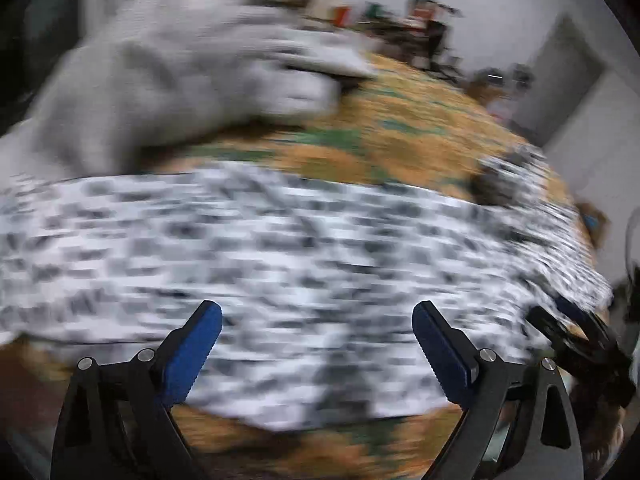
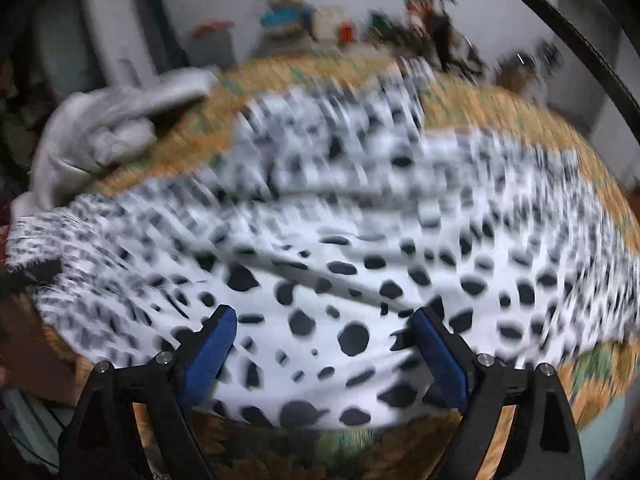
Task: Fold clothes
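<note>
1. Grey garment (image 1: 168,80): plain pale cloth, soft and thick-looking, bunched in a loose heap at far left on the bed. It lies beyond the spotted piece, apart from both tools.
2. Left gripper (image 1: 316,344): black frame, blue ribbed pads, jaws spread wide with nothing between them. It hangs over the near edge of the spotted garment.
3. Spotted garment (image 2: 344,264): thin white fabric with black blotches, spread mostly flat with some creases, long axis running left to right across both views. It lies directly below and ahead of both tools; in the left wrist view (image 1: 280,248) its right end is rumpled.
4. Right gripper (image 2: 324,344): same build, jaws wide, holding nothing, above the cloth's near hem. Neither tool is plainly the nearer.
5. Bedcover (image 1: 400,136): orange and green pattern, blurred, beneath everything.
</note>
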